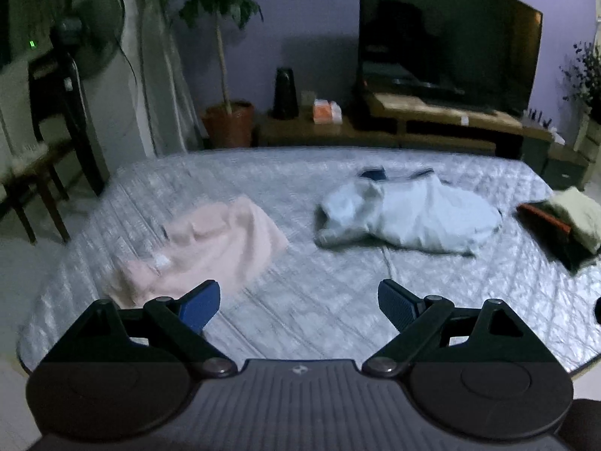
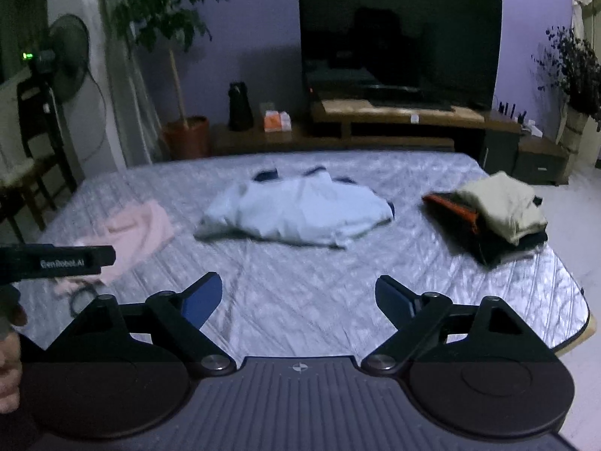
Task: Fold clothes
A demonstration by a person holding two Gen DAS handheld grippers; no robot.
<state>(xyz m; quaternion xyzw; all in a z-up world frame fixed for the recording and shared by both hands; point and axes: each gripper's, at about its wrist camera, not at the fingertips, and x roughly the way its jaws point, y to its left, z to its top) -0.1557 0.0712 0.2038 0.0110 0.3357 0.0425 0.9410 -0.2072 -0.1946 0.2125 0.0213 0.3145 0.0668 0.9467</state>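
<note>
Our left gripper (image 1: pixel 298 300) and right gripper (image 2: pixel 298 297) both have the jaws wide apart, with only the quilted bed cover (image 1: pixel 319 323) between them. The pink garment (image 1: pixel 210 240) lies crumpled just beyond the left jaws, and the pale blue garment (image 2: pixel 300 210) lies further, near the folded stack (image 2: pixel 499 210). In this dim light we may pinch the cover together with the cloth, or catch only one layer.

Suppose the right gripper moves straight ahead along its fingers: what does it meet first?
Probably the bare quilted bed cover just ahead of the right gripper; the crumpled light blue garment lies farther on. Depth is uncertain.
</note>
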